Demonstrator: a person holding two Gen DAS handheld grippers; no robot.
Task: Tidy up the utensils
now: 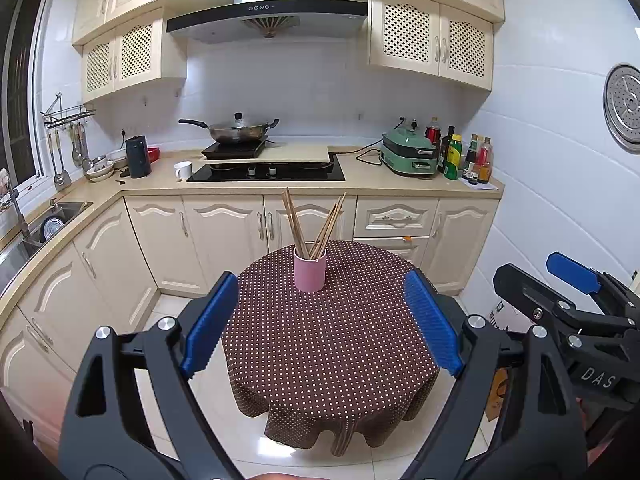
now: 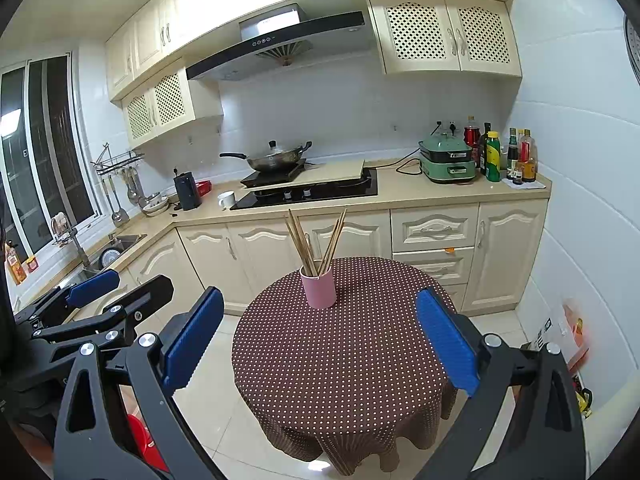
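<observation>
The likeliest mishap from here is tipping the pink cup (image 1: 310, 270): it is standing tall and narrow near the far edge of the round tabletop (image 1: 332, 344), and the wooden chopsticks (image 1: 314, 222) inside it are leaning outward in two bundles, so a sideways nudge on a stick tip would be levering the whole cup over. The polka-dot cloth is draping loosely over the tabletop edge at the bottom centre of the frame, and a tong catching it could be dragging the cup along. A pinch on one bundle alone may also be scattering the other sticks.

The left tongs (image 1: 322, 328) are hanging released, blue pads spread wide with nothing between them, framing the tabletop in the lower half of the left wrist view. The right tongs (image 2: 320, 344) are likewise gaping and empty in the right wrist view, and both are staying well short of the cup.

The chopsticks are looking thin, pale brown and straight, one group slanting to the upper left and the other to the upper right, crossing low inside the cup, at frame centre, in front of the cream cabinets.
</observation>
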